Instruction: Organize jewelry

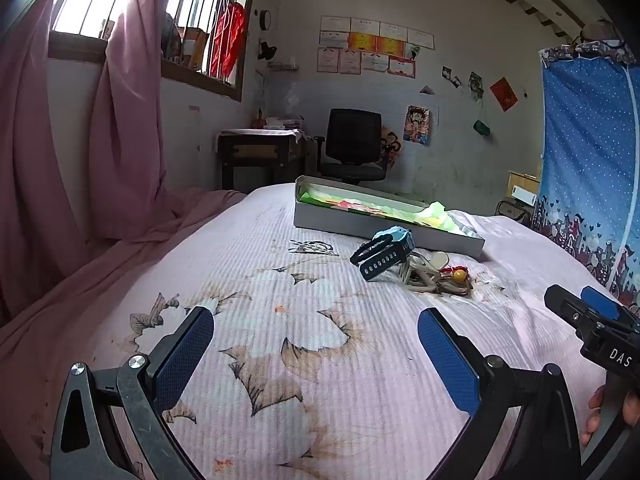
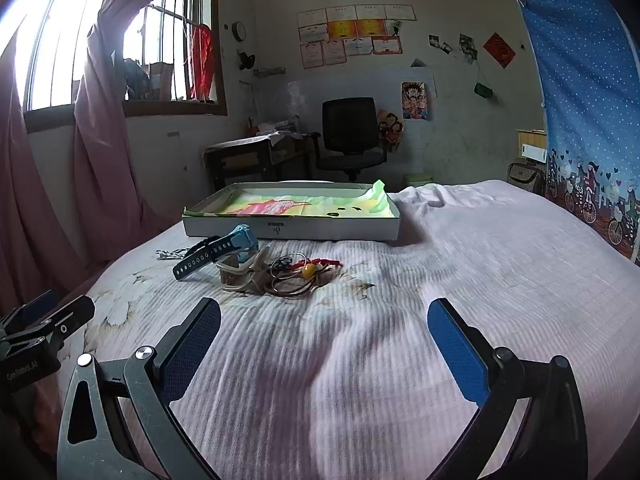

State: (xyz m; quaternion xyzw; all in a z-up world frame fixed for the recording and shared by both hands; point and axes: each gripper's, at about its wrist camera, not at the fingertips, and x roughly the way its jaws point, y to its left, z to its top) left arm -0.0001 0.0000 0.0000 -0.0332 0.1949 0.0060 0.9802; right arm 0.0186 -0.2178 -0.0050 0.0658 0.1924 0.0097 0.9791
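Observation:
A small heap of jewelry lies on the pink bed: a blue watch with a black strap (image 1: 386, 249) (image 2: 224, 249), a beige watch (image 2: 244, 274) (image 1: 426, 270), cords with a yellow bead (image 2: 309, 271) (image 1: 459, 276), and a thin chain (image 1: 314, 247) (image 2: 170, 255) off to the left. Behind it sits a shallow grey box (image 1: 360, 222) (image 2: 288, 229) lined with colourful paper. My left gripper (image 1: 316, 340) is open and empty, short of the heap. My right gripper (image 2: 324, 332) is open and empty, just in front of the heap; it also shows in the left wrist view (image 1: 588, 308).
The bed (image 2: 460, 280) has a pink striped cover with floral print. A pink curtain (image 1: 60, 140) hangs on the left. A blue dotted fabric wardrobe (image 2: 588, 100) stands on the right. An office chair (image 2: 352, 136) and desk (image 2: 256, 152) stand beyond the bed.

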